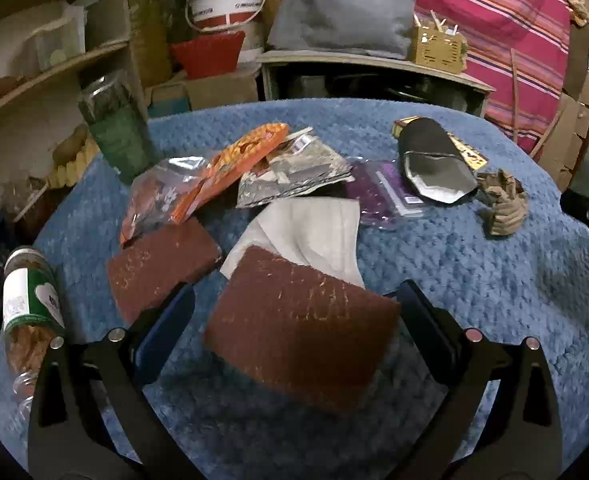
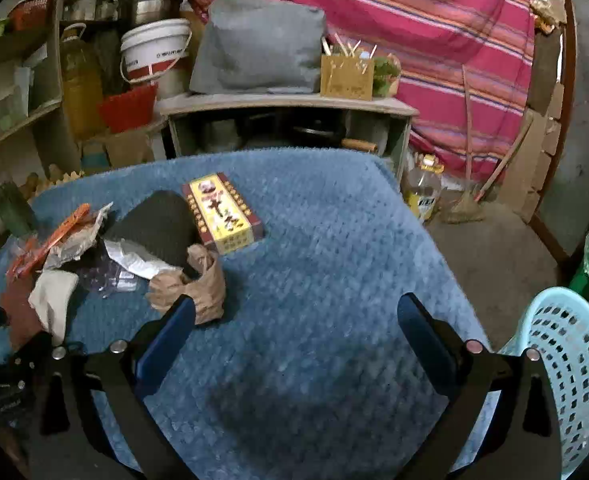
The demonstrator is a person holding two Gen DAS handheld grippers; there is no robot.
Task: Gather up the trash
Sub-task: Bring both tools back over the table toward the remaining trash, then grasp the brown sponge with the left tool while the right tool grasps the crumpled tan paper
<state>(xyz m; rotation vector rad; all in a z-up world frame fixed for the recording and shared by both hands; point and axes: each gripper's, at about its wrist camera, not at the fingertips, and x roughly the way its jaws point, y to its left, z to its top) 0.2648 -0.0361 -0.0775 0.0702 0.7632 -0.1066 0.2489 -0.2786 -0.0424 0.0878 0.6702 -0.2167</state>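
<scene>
The left gripper hangs with its blue-padded fingers spread wide on either side of a brown scouring pad, gripping nothing; whether the pads touch it I cannot tell; a second brown pad lies just to its left, and a white folded cloth is tucked under the first pad's far edge; beyond sit an orange wrapper, a silver foil packet, a purple plastic wrapper, a black pouch and a crumpled brown paper wad, all on the blue fuzzy mat; a labelled jar lies at the mat's left edge. The right gripper is likewise spread and empty above bare mat; its left finger sits just beside the paper wad; a yellow printed box rests beyond, touching the black pouch; a pale blue perforated basket stands off the mat's right edge.
</scene>
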